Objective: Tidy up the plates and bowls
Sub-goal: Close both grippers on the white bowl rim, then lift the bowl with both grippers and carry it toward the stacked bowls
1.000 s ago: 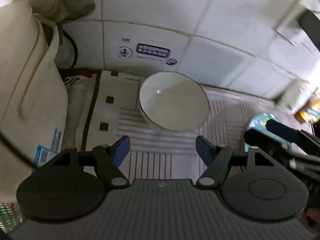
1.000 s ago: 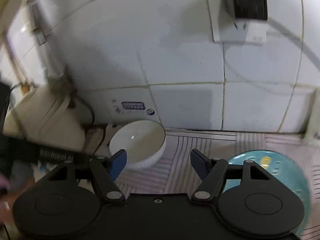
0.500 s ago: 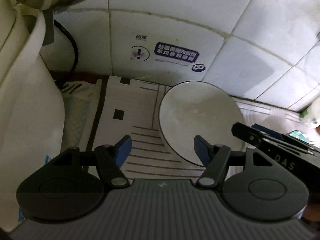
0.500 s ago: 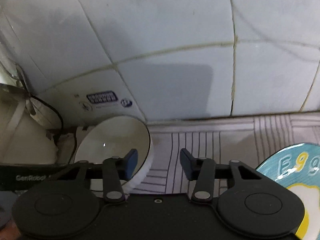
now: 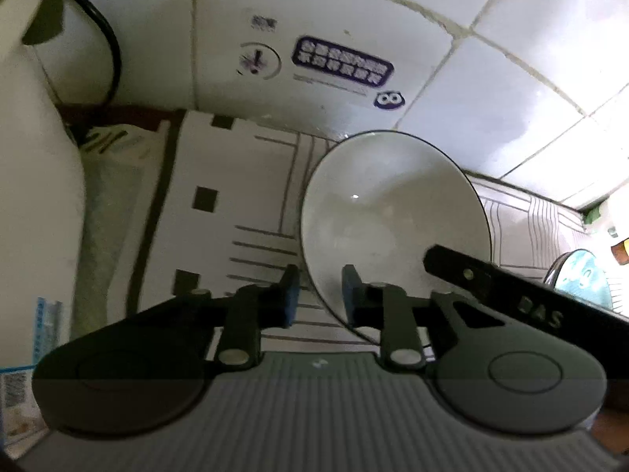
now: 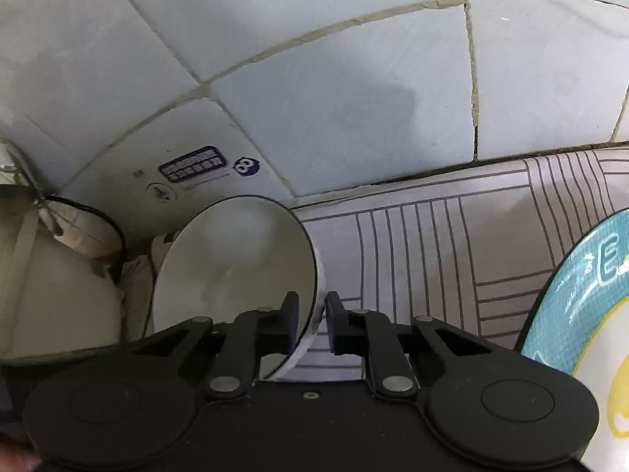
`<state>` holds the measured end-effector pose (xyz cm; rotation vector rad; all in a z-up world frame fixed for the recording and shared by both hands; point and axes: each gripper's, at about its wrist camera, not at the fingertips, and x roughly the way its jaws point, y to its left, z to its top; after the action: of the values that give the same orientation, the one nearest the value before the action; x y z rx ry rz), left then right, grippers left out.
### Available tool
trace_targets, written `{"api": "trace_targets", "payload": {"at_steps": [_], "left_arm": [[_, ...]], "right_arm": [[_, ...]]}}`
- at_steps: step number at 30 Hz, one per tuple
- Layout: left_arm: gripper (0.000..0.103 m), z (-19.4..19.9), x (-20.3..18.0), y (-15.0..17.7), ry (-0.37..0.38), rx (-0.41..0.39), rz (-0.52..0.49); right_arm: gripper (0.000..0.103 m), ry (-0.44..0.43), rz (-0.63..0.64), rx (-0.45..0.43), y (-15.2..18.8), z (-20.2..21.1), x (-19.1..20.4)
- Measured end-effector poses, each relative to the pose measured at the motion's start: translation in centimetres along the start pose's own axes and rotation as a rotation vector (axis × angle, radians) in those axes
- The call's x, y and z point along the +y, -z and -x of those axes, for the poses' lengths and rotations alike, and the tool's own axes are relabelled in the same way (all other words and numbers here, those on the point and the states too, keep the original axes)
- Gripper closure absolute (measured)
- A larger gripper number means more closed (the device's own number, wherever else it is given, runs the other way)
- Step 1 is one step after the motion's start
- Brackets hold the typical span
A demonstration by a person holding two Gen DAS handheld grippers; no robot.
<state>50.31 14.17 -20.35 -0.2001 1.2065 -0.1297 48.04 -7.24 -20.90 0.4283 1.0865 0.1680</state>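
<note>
A: Bowl (image 5: 393,216), white with a thin dark rim, sits on the striped mat (image 5: 251,212) over the desk, close to the tiled wall (image 5: 511,78). At nine o'clock from it stands a big cream container (image 5: 35,196); at three o'clock lies a teal plate (image 6: 582,295).

B: And the grips?

A: Left hand-held gripper (image 5: 317,295) is pinched almost fully closed on the bowl's near-left rim, one pad outside, one inside. Right hand-held gripper (image 6: 312,320) is clamped the same way on the right-hand rim, at about five o'clock in its own view. So both have hold of the one bowl.

B: What could go wrong?

A: The rim is thin, glazed and curved, so the pads may slide off if the lift is quick. If one side rises first, I'd expect the bowl to tilt and twist out of the other grip. It would then drop onto the mat, or knock the wall.

B: Anything else?

A: The plate lies near on the right; swinging the bowl that way low could clip its edge.
</note>
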Motion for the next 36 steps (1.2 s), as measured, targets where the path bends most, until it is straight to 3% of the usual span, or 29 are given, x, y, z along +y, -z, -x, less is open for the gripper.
{"api": "trace_targets", "payload": {"at_steps": [4,7,11,15,19,29,36], "left_arm": [[0.087,0.4,-0.8,0.9,-0.015,-0.013,-0.021],[0.086,1.4,-0.7,1.4,0.017,0.004,0.001],[0.086,3.3,-1.7,2.5,0.014,0.008,-0.041],[0.086,5.7,-2.9,2.9,0.029,0.013,-0.076],[0.086,8.2,-4.5,3.9,0.049,0.027,-0.113],[0.085,13.7,-10.0,6.7,0.132,0.033,-0.220],[0.085,15.9,-15.9,9.4,0.187,0.057,-0.327]], "right_arm": [[0.090,0.023,0.011,0.029,0.3,-0.3,0.0],[0.089,0.001,-0.027,0.066,0.7,0.7,-0.5],[0.088,-0.034,-0.063,0.055,1.6,2.7,-0.8],[0.088,-0.039,-0.040,0.023,2.5,5.6,-0.5],[0.086,-0.085,-0.106,0.004,3.7,9.1,-1.7],[0.086,-0.078,-0.134,-0.079,6.8,17.9,-4.3],[0.086,-0.040,-0.198,-0.190,9.3,23.5,-7.4]]}}
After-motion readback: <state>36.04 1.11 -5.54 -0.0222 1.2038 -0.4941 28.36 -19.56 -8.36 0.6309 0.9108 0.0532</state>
